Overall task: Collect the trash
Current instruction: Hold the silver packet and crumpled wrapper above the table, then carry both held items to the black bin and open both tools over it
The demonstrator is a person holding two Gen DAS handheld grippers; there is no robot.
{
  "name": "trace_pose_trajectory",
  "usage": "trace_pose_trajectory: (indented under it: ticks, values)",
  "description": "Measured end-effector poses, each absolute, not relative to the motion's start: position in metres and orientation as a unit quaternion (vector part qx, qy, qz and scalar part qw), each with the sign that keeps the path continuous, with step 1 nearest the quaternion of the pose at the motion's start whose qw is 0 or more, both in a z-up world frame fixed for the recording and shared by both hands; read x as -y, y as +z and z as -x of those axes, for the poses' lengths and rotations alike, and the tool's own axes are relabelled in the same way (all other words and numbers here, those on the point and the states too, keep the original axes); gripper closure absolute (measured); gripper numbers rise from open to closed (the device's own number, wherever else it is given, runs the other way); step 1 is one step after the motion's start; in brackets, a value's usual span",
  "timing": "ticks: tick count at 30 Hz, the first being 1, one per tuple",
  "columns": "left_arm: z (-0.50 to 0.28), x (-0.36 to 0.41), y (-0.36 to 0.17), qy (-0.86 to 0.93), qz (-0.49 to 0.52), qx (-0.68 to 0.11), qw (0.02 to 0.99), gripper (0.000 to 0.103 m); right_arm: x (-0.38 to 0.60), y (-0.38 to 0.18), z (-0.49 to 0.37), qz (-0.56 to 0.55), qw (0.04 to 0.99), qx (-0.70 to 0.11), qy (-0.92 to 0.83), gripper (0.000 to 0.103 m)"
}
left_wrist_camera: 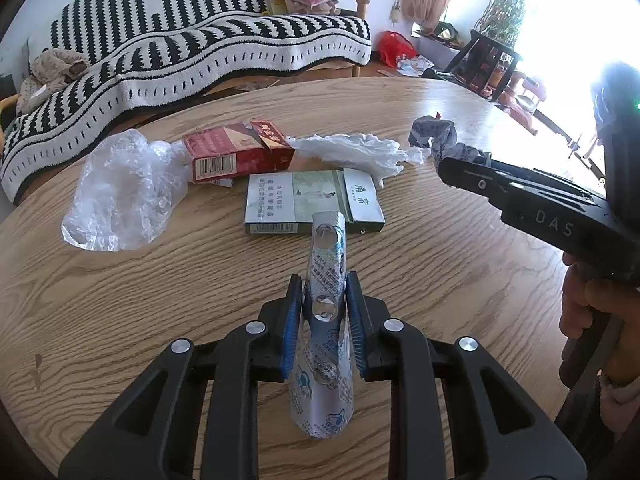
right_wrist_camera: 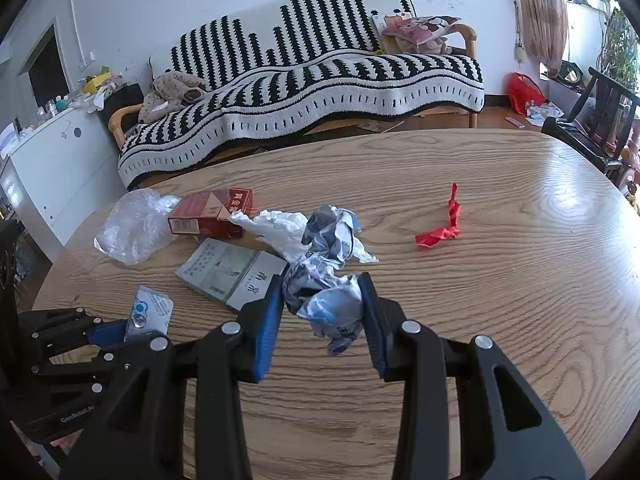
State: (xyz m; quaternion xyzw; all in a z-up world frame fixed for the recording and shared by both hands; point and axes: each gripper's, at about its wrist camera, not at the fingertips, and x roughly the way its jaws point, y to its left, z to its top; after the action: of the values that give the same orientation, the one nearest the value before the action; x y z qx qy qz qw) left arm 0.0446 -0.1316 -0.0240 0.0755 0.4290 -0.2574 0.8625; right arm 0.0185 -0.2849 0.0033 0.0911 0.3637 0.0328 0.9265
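My left gripper [left_wrist_camera: 325, 284] is shut on a silver blister pack [left_wrist_camera: 326, 276] with blue print, held lengthwise above the wooden table [left_wrist_camera: 440, 272]. My right gripper [right_wrist_camera: 322, 280] is shut on a crumpled blue-and-white paper wad [right_wrist_camera: 330, 280]; the same wad [left_wrist_camera: 434, 132] shows at the far right in the left wrist view. On the table lie a red cigarette box [right_wrist_camera: 210, 214], a grey-green cigarette box [right_wrist_camera: 232, 270], a white crumpled tissue [right_wrist_camera: 276, 228], a clear plastic bag [right_wrist_camera: 134, 226] and a red scrap [right_wrist_camera: 440, 232] that looks like a burst balloon.
A sofa [right_wrist_camera: 320, 92] under a black-and-white striped throw stands behind the table. A white cabinet [right_wrist_camera: 52, 160] stands at the left, a dark chair [right_wrist_camera: 600, 120] and a red bag [right_wrist_camera: 524, 92] at the right. A person's hand [left_wrist_camera: 588, 304] grips the right tool.
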Motion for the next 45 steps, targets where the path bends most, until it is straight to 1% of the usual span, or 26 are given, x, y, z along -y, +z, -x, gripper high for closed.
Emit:
trace_pose_trajectory:
  ticks: [7,21,24,27,30,32,35,40,42,45]
  values:
    - [-0.044,0.126,-0.021,-0.260,-0.068,-0.423,0.865,0.086,0.285,0.003,-0.020,-0.092,0.926,-0.364,0.025,0.065]
    - [-0.053,0.114,-0.019,-0.250,-0.046,-0.426,0.868,0.087,0.286,0.004,-0.021,-0.101,0.926,-0.364,0.020,0.065]
    - [-0.049,0.111,-0.009,-0.248,-0.033,-0.415,0.875,0.087,0.290,0.009,-0.017,-0.119,0.925,-0.360,0.017,0.065]
    - [-0.033,0.110,0.011,-0.246,-0.013,-0.391,0.887,0.087,0.298,0.026,-0.003,-0.145,0.929,-0.341,0.014,0.066]
    - [-0.013,0.121,0.036,-0.253,0.004,-0.364,0.896,0.087,0.307,0.053,0.041,-0.148,0.941,-0.304,0.006,0.066]
    - [0.014,0.142,0.048,-0.277,0.004,-0.355,0.893,0.087,0.317,0.060,0.075,-0.146,0.941,-0.304,0.006,0.066]
    - [0.058,0.187,0.050,-0.333,-0.021,-0.362,0.870,0.087,0.346,0.073,0.134,-0.145,0.941,-0.304,-0.014,0.066]
    - [0.135,0.271,0.034,-0.439,-0.040,-0.409,0.799,0.087,0.414,0.082,0.243,-0.159,0.934,-0.311,-0.080,0.066]
    - [0.155,0.295,0.022,-0.463,-0.040,-0.432,0.773,0.087,0.439,0.074,0.278,-0.185,0.922,-0.326,-0.094,0.066]
    - [0.185,0.335,-0.009,-0.486,-0.042,-0.482,0.727,0.086,0.470,0.044,0.319,-0.228,0.898,-0.362,-0.107,0.066]
